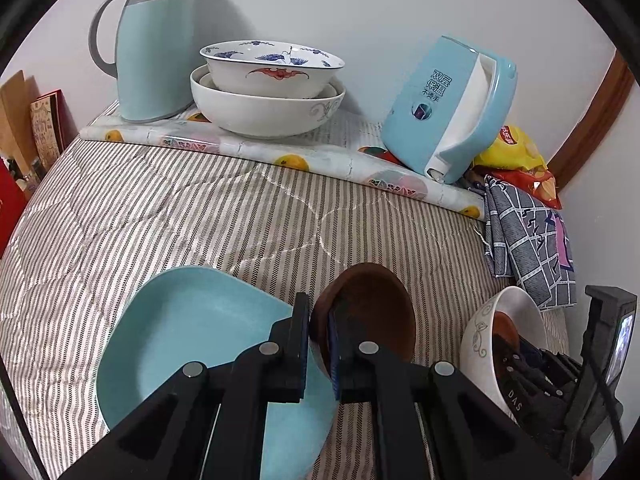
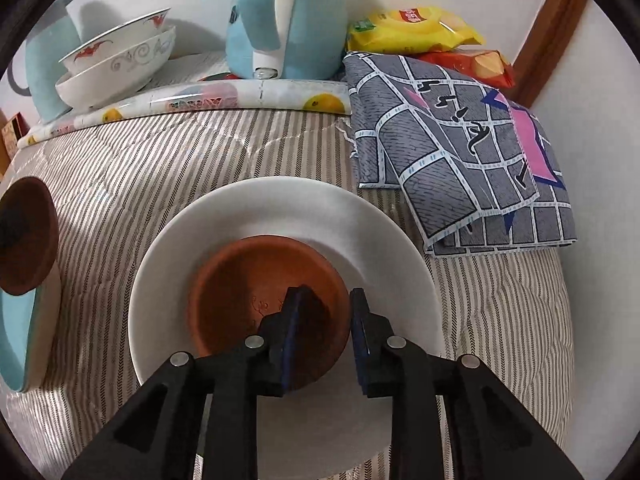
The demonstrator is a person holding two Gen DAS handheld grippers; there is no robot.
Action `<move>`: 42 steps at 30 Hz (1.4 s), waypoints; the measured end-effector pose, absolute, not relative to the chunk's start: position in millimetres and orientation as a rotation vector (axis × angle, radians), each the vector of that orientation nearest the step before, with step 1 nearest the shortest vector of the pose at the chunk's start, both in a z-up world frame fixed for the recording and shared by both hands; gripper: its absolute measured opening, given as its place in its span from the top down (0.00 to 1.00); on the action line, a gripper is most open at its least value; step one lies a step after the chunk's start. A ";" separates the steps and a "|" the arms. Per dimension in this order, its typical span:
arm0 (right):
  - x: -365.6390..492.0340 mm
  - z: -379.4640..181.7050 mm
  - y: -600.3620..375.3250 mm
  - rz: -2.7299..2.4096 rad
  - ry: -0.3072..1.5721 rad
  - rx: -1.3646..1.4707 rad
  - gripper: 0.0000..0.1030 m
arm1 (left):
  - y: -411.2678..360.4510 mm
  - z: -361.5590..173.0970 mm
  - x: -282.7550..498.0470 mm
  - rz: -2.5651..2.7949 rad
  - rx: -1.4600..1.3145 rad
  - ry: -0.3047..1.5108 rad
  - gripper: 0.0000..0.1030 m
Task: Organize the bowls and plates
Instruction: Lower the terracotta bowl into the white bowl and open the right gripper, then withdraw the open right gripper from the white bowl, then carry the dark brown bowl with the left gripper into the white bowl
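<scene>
At the lower centre of the right wrist view a brown bowl [image 2: 268,304] sits inside a white bowl [image 2: 280,220], nested so the small dish takes no room of its own. The right gripper [image 2: 324,336] straddles the brown bowl's near rim, one finger inside and one outside, with a visible gap at the outer pad; I judge the jaws parted and the bowl released rather than pinched.

In the left wrist view, lower centre, the left gripper [image 1: 320,344] is clamped on the rim of a second brown bowl [image 1: 364,312], held tilted beside the pale blue plate [image 1: 192,340] on the striped cloth [image 1: 160,208]; probably it waits to be stacked.

Only the left view shows the painted bowl [image 1: 272,68] nested in a large white bowl [image 1: 268,108] whole, and the blue jug [image 1: 156,40]. Only the right view shows the inside of the nested pair and the whole grey patterned cloth [image 2: 460,140].
</scene>
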State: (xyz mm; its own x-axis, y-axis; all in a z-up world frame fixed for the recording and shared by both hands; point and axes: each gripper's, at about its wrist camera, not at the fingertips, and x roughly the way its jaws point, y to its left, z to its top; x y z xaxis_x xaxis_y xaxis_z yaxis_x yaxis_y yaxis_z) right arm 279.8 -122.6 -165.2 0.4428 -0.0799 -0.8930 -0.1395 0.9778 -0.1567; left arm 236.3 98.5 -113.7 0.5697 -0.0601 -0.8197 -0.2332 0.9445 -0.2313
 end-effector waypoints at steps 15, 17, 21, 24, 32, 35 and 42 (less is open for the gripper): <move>262.8 -137.4 -137.1 0.077 1.052 -0.109 0.60 | 87.2 -101.2 224.2 0.077 -0.314 0.948 0.91; 257.7 -130.9 -142.9 0.074 1.038 -0.091 0.60 | 84.0 -99.5 222.3 0.064 -0.318 0.949 0.91; 248.2 -119.8 -156.3 0.065 1.014 -0.065 0.60 | 72.0 -94.2 218.1 0.039 -0.310 0.943 0.91; 240.4 -113.7 -167.7 0.054 1.004 -0.051 0.60 | 60.0 -89.2 214.8 0.030 -0.288 0.928 0.91; 220.1 -102.1 -204.9 0.017 0.969 -0.007 0.60 | 27.7 -77.4 213.2 -0.015 -0.249 0.905 0.91; 214.9 -100.7 -217.6 0.004 0.962 0.002 0.60 | 14.4 -75.3 216.8 -0.033 -0.235 0.903 0.91; 203.0 -99.6 -243.2 -0.022 0.952 0.018 0.60 | -12.8 -79.3 226.4 -0.077 -0.221 0.922 0.91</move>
